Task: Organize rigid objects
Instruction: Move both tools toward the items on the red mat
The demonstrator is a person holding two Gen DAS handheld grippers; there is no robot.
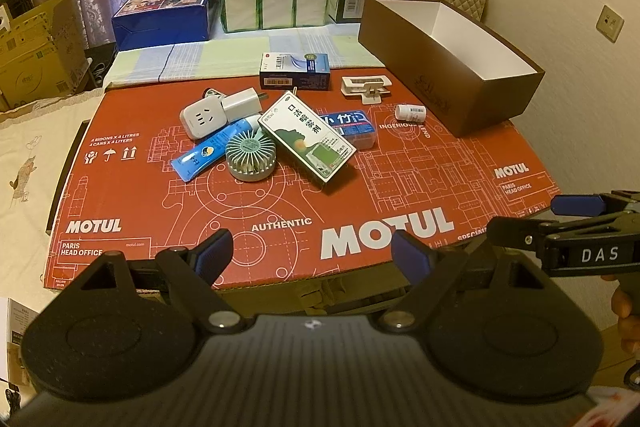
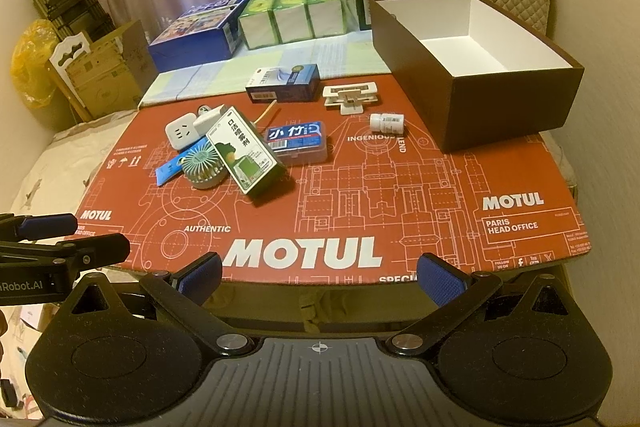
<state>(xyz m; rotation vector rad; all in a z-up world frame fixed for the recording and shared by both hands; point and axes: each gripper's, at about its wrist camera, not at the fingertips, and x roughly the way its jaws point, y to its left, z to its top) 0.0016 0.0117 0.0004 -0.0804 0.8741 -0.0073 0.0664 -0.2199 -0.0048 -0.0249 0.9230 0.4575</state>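
- Left wrist view: left gripper [image 1: 312, 253] hovers with fingers spread and nothing held, at the near edge of the red MOTUL cardboard [image 1: 400, 187]. The clutter sits at 12 o'clock, with the green spray box [image 1: 307, 136] leaning on the mini fan [image 1: 251, 155]. Nothing appears sorted yet.
- Right wrist view: right gripper [image 2: 319, 277] is likewise spread and holding nothing. The brown box [image 2: 508, 103] at 1 o'clock is bare inside; the pill bottle [image 2: 386, 123] lies nearest it. The next move likely calls for reaching forward to grasp one item.
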